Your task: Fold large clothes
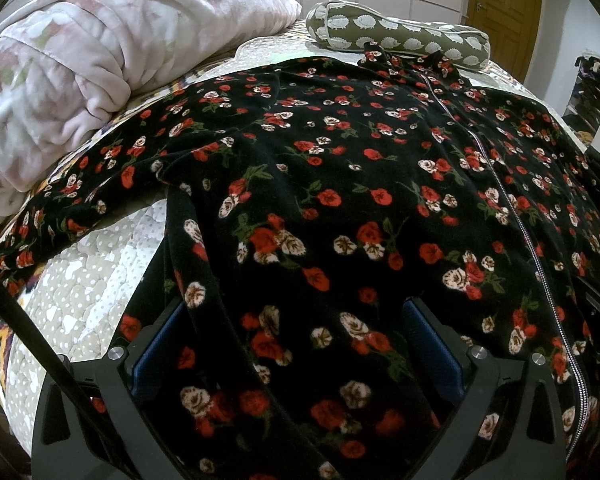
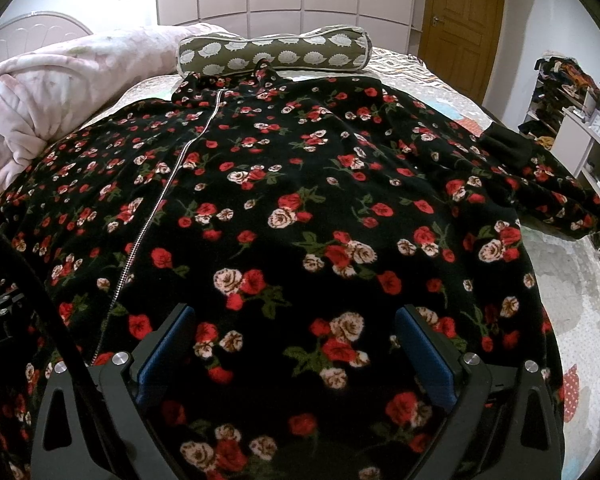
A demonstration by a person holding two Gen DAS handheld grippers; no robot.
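Presently the left gripper (image 1: pixel 296 344) and right gripper (image 2: pixel 292 344) are held with jaws wide, nothing pinched, above the hem of the floral robe (image 2: pixel 300 200), which is spread zip-up on the bed (image 1: pixel 92 288). Folding seems not yet begun; sleeves (both outstretched) would need gathering first. A blanket (image 1: pixel 80 60), bolster (image 2: pixel 272 54) and door (image 2: pixel 460 20) are seen beyond.

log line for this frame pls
phase: pre-fold | floral robe: spread flat on bed, zipped | left tool: open over hem | right tool: open over hem | no grasp
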